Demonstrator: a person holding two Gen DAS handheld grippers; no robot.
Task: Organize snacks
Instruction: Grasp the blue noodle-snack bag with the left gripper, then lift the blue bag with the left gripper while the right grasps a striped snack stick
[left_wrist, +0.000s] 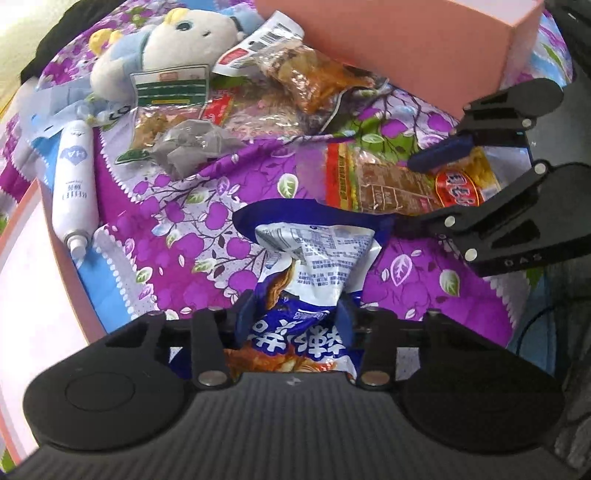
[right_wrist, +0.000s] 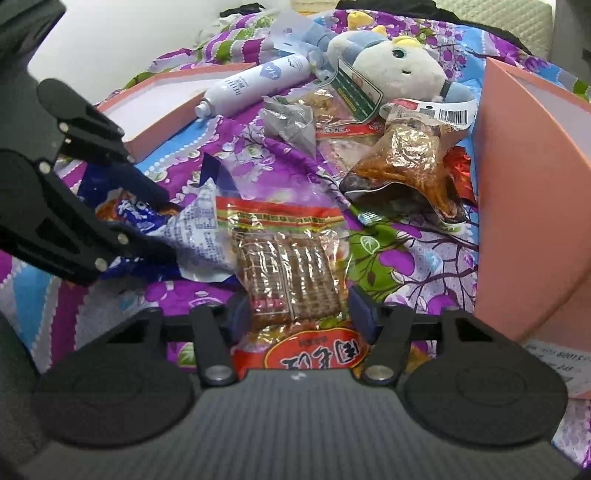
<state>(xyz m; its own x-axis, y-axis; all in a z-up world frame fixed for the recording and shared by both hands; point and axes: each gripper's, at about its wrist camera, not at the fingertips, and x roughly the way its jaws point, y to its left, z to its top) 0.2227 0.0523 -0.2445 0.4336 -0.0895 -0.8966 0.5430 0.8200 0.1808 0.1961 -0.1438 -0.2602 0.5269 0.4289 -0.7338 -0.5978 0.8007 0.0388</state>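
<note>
The left black hand-held gripper (left_wrist: 295, 314) tilts steeply down, jaws pinching a packet; the right black hand-held gripper (right_wrist: 301, 314) likewise.

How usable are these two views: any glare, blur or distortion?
Left wrist: strong fisheye bending at the edges, the pink box bowed, blue packet sharp. Right wrist: same bending, glare on the foil snack, print on the red packet readable.

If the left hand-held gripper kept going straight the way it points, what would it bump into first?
Probably nothing new: the left hand-held gripper already squeezes the blue and white snack bag. Pushing on would likely just press that bag into the purple flowered bedsheet.
</note>
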